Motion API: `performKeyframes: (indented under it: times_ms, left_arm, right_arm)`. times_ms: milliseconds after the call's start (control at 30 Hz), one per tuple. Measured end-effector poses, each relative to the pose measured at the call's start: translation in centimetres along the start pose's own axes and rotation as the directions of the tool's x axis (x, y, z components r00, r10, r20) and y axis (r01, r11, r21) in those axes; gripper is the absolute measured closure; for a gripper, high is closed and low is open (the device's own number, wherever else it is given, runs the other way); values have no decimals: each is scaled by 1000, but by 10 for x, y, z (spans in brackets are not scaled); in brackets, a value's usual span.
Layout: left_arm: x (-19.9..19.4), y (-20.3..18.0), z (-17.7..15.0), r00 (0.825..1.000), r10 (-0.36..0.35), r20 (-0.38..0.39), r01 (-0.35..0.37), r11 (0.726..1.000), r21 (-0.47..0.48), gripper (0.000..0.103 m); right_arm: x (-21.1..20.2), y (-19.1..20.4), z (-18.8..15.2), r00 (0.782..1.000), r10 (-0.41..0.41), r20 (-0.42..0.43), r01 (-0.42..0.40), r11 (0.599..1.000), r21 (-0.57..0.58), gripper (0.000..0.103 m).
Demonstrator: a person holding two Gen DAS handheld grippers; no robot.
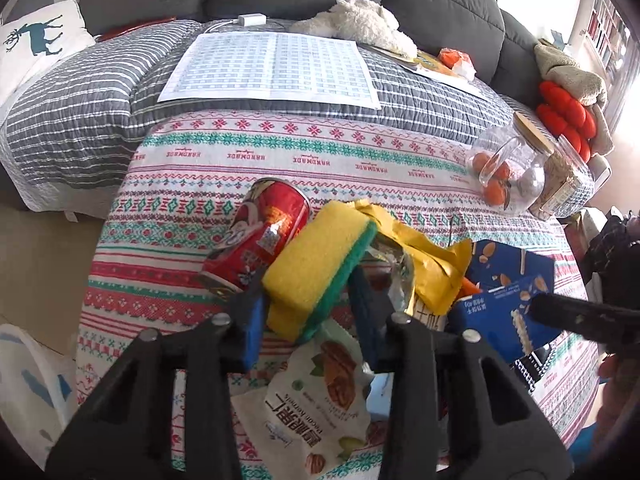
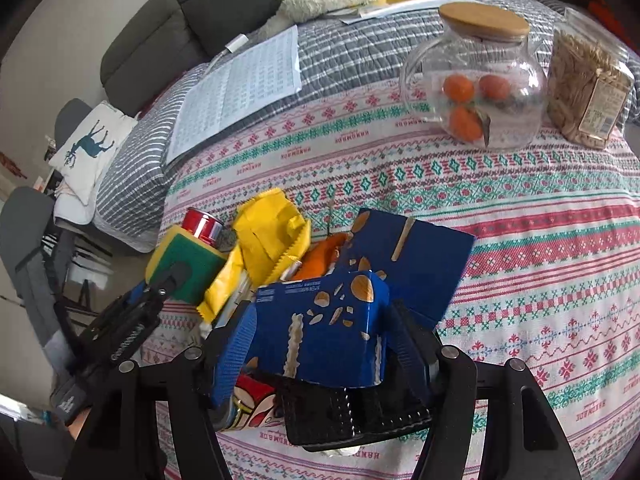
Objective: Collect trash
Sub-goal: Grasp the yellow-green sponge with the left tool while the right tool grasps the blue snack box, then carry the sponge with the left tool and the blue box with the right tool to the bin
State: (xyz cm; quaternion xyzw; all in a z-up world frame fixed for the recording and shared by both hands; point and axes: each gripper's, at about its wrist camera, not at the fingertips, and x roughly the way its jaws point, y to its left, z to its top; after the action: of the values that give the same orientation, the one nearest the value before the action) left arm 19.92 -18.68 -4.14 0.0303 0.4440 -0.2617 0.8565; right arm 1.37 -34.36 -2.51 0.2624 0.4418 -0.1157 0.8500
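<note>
On the patterned desk (image 1: 280, 152), in the litter pile, the left claw (image 1: 310, 300) is clamped across the short sides of the yellow-and-green sponge (image 1: 316, 268), which is soft, light and will squash. The right claw (image 2: 320, 344) is clamped on the blue carton (image 2: 332, 320): thin, light card that dents, best held across its flat faces.

The worktop (image 2: 540, 248) is covered by a patterned cloth in red, green and white. On it a heap of litter is seen near the front edge: a red can (image 1: 256, 236), a yellow wrapper (image 2: 268, 240), a blue carton (image 2: 332, 320) and a white nut packet (image 1: 320, 400). Towards the far right a lidded glass jar (image 2: 476, 80) of oranges is stood just beside a clear container of pale sticks (image 2: 588, 96).
</note>
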Motion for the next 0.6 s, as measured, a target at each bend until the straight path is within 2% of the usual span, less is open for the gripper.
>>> performKeyframes:
  times_ms: [100, 233, 333, 400, 467, 500, 600]
  left_arm:
    - [-3, 0, -1, 1000, -6, -5, 6, 1000, 0, 67]
    - [-10, -2, -3, 1000, 9, -7, -9, 1000, 23, 69]
    - [-20, 2, -4, 1000, -1, -5, 1, 1000, -6, 70]
    - [-26, 4, -5, 1000, -7, -9, 7, 1000, -24, 70]
    - [-32, 5, -7, 1000, -15, -11, 15, 999, -36, 70]
    - [-37, 6, -9, 1000, -17, -10, 16, 999, -40, 70]
    - [-46, 8, -12, 1000, -5, -9, 5, 999, -41, 70]
  right_arm:
    - [6, -5, 0, 1000, 10, -13, -9, 1000, 22, 41]
    - [10, -8, -2, 1000, 15, -27, -15, 999, 29, 41]
    - [6, -7, -3, 1000, 18, -21, -17, 1000, 23, 40]
    - [4, -7, -4, 1000, 2, -18, -1, 1000, 28, 36]
    - [2, -6, -4, 1000, -27, -11, 27, 999, 33, 16]
    - [1, -4, -4, 999, -39, -7, 39, 999, 36, 13]
    - [1, 6, -4, 998, -70, -3, 70, 997, 28, 11]
